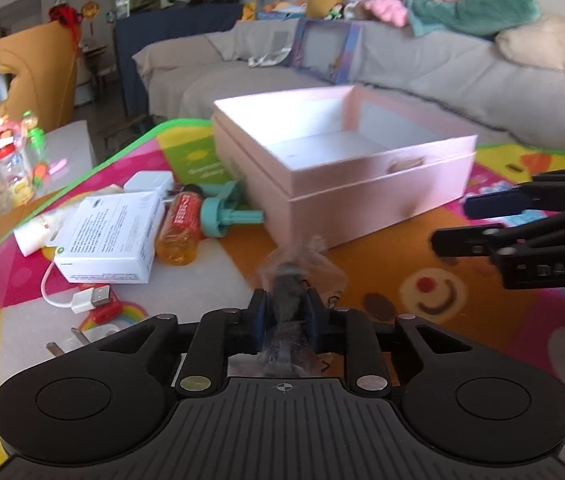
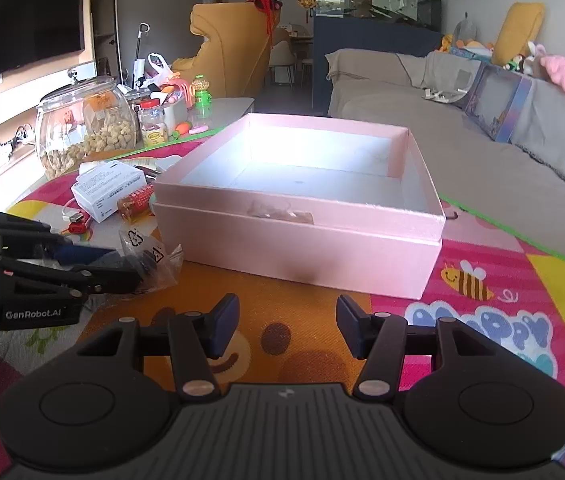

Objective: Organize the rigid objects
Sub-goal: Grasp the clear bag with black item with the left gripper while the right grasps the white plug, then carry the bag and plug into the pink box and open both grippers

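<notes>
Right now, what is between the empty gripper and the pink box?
Nothing but bare play mat. In the right wrist view, the open right gripper faces the pink box across an orange patch with no object on it.

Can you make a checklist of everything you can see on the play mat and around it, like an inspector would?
Surface: colourful cartoon play mat.
Job's things: open pink box, looks empty inside; white carton, orange bottle and teal plastic piece lying to its left.
Clutter: jar of peanuts and small toys on the side table.
Grippers: left gripper shut on a clear plastic bag with something dark inside; right gripper open, holding nothing.
Cables: white USB cable beside the carton.
Surroundings: grey sofa with plush toys, yellow armchair, television.
</notes>
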`<state>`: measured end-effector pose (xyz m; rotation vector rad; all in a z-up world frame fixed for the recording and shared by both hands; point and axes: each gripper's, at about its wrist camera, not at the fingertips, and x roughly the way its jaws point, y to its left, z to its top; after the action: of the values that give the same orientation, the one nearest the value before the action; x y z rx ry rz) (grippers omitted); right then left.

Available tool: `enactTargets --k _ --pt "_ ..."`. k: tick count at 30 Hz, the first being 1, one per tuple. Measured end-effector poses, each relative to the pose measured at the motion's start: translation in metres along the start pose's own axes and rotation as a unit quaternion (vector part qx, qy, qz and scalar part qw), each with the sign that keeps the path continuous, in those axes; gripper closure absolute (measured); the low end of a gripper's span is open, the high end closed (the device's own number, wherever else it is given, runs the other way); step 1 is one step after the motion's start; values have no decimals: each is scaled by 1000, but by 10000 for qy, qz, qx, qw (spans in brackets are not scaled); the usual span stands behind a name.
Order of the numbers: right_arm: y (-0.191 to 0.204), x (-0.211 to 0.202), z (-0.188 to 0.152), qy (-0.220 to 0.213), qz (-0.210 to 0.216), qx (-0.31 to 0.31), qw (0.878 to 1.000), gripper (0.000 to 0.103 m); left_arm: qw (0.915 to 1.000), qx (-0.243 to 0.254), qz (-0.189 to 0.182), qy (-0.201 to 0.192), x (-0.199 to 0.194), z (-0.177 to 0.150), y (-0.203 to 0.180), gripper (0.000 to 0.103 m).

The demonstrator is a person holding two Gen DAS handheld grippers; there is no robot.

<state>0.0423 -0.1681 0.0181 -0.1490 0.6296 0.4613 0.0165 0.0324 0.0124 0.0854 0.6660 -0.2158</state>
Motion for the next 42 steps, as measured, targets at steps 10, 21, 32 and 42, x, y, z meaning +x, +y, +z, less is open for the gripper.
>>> enactTargets --k 10,21,32,42 --pt "73 1 37 -225 1061 -811 9908 44 9810 -1008 1259 -1075 -115 -19 78 82" --pt "185 70 51 437 2170 -1345 9659 43 9729 -1622 1221 -1109 -133 -39 114 82" --pt "168 37 41 126 2108 -1445 9667 53 9854 -1305 665 -864 -140 -40 94 82" --pt "57 -82 35 -1168 492 -1113 9857 53 9893 -508 -711 -1169 -125 34 29 82"
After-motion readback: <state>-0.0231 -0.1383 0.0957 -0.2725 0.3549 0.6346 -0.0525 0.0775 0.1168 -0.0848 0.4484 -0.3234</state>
